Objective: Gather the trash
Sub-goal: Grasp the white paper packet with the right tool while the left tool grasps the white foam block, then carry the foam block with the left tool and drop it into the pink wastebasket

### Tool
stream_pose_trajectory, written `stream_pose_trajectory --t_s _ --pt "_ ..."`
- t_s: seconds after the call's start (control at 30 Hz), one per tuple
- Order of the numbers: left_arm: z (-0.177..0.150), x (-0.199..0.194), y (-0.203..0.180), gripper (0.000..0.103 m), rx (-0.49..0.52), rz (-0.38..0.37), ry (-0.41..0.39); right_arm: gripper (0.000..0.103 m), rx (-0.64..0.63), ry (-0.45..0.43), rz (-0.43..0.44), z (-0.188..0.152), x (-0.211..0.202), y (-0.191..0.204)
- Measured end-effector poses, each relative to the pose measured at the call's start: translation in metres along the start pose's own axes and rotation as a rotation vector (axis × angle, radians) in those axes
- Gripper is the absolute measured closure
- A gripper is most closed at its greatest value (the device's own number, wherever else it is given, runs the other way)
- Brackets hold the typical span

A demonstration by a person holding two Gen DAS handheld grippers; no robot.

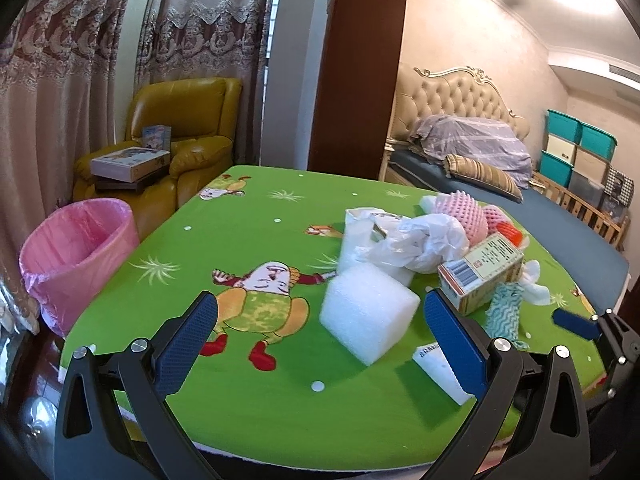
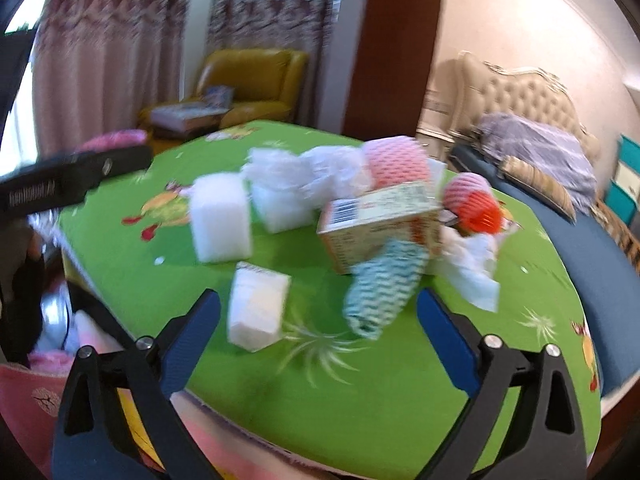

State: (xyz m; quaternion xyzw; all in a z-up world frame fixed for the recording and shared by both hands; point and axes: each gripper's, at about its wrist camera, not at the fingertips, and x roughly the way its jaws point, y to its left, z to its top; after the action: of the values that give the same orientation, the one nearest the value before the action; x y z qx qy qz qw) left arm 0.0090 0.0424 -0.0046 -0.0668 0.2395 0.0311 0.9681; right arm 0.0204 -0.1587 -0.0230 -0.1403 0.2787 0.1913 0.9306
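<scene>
Trash, loose pile on green cartoon-print bench (image 1: pixel 248 392), right of centre. Nearest: left gripper (image 1: pixel 320 332) and right gripper (image 2: pixel 318 328), jaws of both spread wide, holding nothing. Next: small white packet (image 2: pixel 256 308), white foam block (image 1: pixel 366 312), teal-patterned cloth (image 2: pixel 380 292). Behind: printed carton (image 1: pixel 480 272), crumpled white plastic bag (image 1: pixel 408 240), pink foam fruit net (image 1: pixel 464 212), apparently an orange net (image 2: pixel 480 216) (view blurred). Off the bench's left edge: pink-lined bin (image 1: pixel 76 248). Farthest: yellow armchair (image 1: pixel 188 128).

- Yellow armchair (image 1: pixel 184 128) behind green tablecloth (image 1: pixel 256 240), boxes (image 1: pixel 130 164) on seat.
- Lace curtains (image 1: pixel 80 60) behind armchair.
- Bed (image 1: pixel 500 176) right of armchair; teal bins (image 1: pixel 576 148) beyond.
</scene>
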Motion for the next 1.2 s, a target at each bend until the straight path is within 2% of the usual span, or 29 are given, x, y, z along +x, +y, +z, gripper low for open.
stream_pose_trajectory --t_s 0.17,0.27,0.33,0.4,0.53,0.7,0.87,0.93,1.07,1.2 --pt "0.006 0.000 0.006 0.006 0.002 0.021 -0.011 0.015 -0.097 0.057 0.050 0.005 0.023 0.021" --pt "0.009 0.006 0.013 0.006 -0.015 0.030 0.010 0.027 -0.133 0.104 0.066 0.006 0.042 0.028" --pt "0.011 0.012 0.017 0.006 -0.030 0.030 0.035 0.051 -0.130 0.158 0.106 0.004 0.057 0.030" --pt "0.010 0.020 0.020 0.006 -0.038 0.020 0.070 0.069 -0.110 0.181 0.129 0.002 0.064 0.029" --pt "0.006 0.040 0.011 0.007 -0.001 -0.010 0.148 0.072 -0.051 0.132 0.145 0.002 0.054 0.014" --pt "-0.003 0.061 -0.020 0.009 0.110 -0.021 0.201 0.073 0.026 0.067 0.099 0.003 0.037 -0.014" --pt "-0.006 0.091 -0.038 0.012 0.103 -0.080 0.303 0.073 0.081 0.042 0.079 -0.004 0.030 -0.035" --pt "-0.007 0.095 -0.046 0.012 0.120 -0.075 0.298 0.073 0.094 0.036 0.074 -0.008 0.029 -0.039" --pt "-0.009 0.108 -0.056 0.030 0.165 -0.008 0.273 0.073 0.102 0.029 0.074 -0.010 0.026 -0.044" --pt "-0.006 0.100 -0.045 0.031 0.131 -0.029 0.264 0.073 0.081 0.026 0.078 -0.008 0.025 -0.038"
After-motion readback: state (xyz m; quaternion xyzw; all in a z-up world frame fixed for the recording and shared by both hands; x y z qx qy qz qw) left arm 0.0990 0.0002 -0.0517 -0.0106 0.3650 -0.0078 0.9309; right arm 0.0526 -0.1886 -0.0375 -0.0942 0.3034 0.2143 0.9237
